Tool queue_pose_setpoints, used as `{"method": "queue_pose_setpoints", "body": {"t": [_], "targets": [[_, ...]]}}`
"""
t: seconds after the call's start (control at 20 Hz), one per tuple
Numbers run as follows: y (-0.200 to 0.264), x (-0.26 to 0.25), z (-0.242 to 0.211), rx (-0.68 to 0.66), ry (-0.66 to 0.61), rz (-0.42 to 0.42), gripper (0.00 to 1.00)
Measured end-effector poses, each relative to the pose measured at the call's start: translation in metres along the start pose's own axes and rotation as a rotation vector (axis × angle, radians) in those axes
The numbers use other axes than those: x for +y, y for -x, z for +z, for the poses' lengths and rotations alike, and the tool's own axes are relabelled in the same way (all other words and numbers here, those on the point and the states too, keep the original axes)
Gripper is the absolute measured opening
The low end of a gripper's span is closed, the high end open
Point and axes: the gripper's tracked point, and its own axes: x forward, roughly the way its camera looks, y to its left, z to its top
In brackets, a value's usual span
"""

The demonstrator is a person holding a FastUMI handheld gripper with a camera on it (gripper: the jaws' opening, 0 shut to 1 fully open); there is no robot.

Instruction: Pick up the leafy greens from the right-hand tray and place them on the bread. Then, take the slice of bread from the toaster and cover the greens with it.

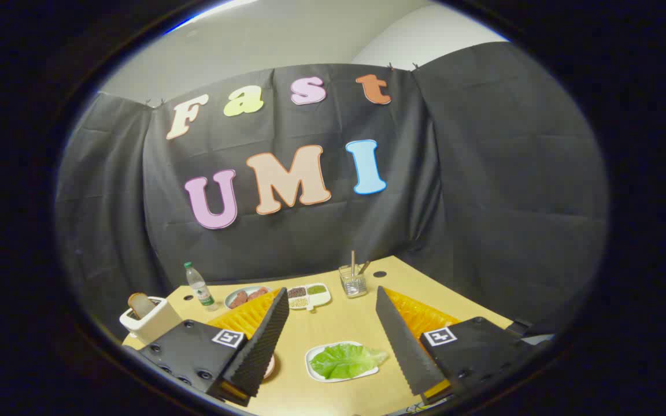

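Observation:
A green lettuce leaf [346, 360] lies on a small white tray [314, 371] on the wooden table, between my two fingers and a little below them. My gripper [333, 335] hangs above the table, open wide, with nothing held. A white toaster [149, 320] stands beyond the left finger, and a slice of bread [139, 303] sticks up out of its slot. Just under the left fingertip [263, 341] peeks the edge of a round plate [271, 366]; what lies on it is hidden by the finger.
At the back of the table stand a water bottle [199, 285], a plate of reddish pieces [245, 297], a divided white dish of grains [308, 296] and a clear holder with utensils [354, 281]. The table's edge runs off to the right behind the right finger.

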Motion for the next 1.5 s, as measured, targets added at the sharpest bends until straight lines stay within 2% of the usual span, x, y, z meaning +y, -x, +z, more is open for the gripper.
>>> {"method": "queue_pose_setpoints", "body": {"t": [0.45,0.85,1.1,1.5], "targets": [[0.007,-0.025,-0.010,0.031,0.018,-0.057,0.96],[-0.002,-0.039,-0.008,0.039,0.072,-0.031,0.96],[-0.018,-0.052,-0.031,0.113,0.101,0.015,0.96],[-0.064,-0.071,-0.103,0.327,0.181,0.176,0.96]]}}
